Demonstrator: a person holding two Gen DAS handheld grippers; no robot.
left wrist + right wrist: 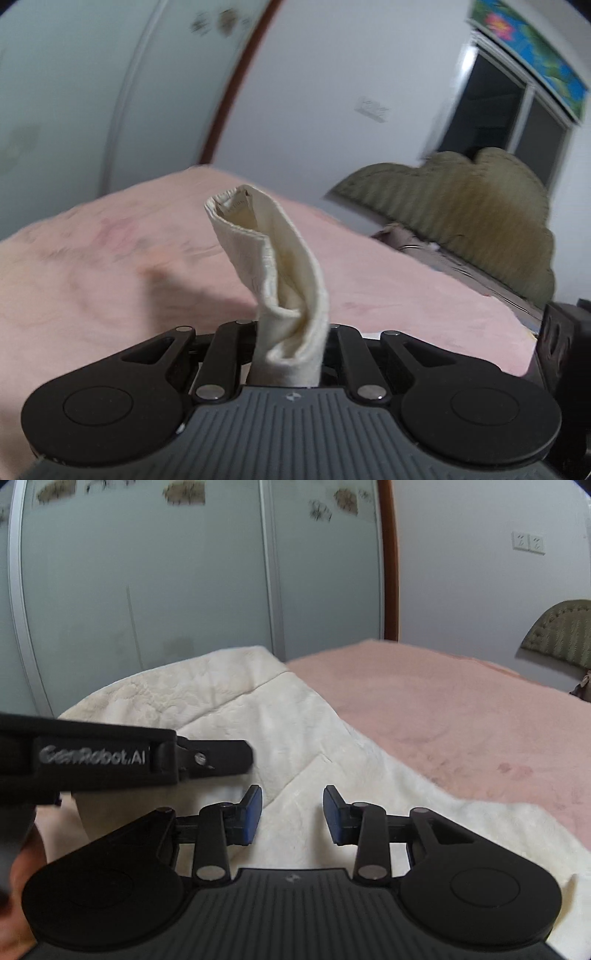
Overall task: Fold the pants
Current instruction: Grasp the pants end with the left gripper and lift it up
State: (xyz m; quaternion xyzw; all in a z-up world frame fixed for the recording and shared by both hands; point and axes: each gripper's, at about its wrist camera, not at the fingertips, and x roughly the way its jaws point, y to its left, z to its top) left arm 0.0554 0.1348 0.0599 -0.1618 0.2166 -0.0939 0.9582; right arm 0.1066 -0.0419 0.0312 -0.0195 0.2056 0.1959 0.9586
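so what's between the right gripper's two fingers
Only the cream pants, lying on the pink bedspread beyond the right gripper; the pads aren't touching them, as the right wrist view shows.

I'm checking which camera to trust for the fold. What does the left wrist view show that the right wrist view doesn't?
Only the left wrist view: the left gripper pinching a bunched cream fabric edge of the pants, and a dark window.

Only the right wrist view: the right gripper with its blue-padded fingers apart and nothing between them, and the cream pants spread flat.

Both: the pink fuzzy bedspread and the olive quilted headboard.
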